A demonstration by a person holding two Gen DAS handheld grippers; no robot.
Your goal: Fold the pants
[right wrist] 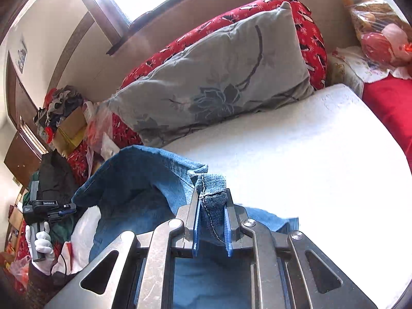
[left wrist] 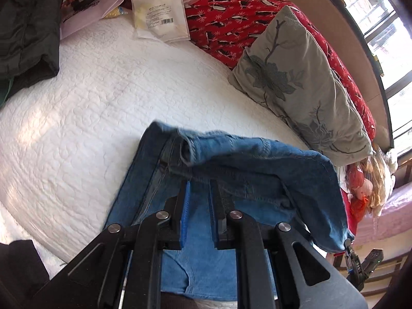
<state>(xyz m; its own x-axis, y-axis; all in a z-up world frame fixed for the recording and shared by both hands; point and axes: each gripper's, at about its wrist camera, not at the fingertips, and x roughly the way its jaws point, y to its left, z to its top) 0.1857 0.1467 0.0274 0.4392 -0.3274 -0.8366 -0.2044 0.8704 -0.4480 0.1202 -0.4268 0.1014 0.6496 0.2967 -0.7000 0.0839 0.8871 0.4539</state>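
Observation:
Blue jeans (left wrist: 257,170) hang lifted over a white quilted bed (left wrist: 103,103), stretched between both grippers. In the left wrist view my left gripper (left wrist: 200,184) is shut on the denim, which drapes over its blue-padded fingers. The jeans' far corner runs down to my right gripper (left wrist: 351,253) at the lower right. In the right wrist view my right gripper (right wrist: 211,193) is shut on a folded seam of the jeans (right wrist: 134,188). At the far left a white-gloved hand (right wrist: 42,244) holds the left gripper (right wrist: 69,207) at the denim's other end.
A grey flowered pillow (left wrist: 296,77) (right wrist: 219,85) leans on a red patterned blanket (left wrist: 231,13) along the headboard. A dark garment (left wrist: 25,25) and plastic packets (left wrist: 159,13) lie at the bed's far side. A bag of goods (right wrist: 381,31) sits by the bed's right end.

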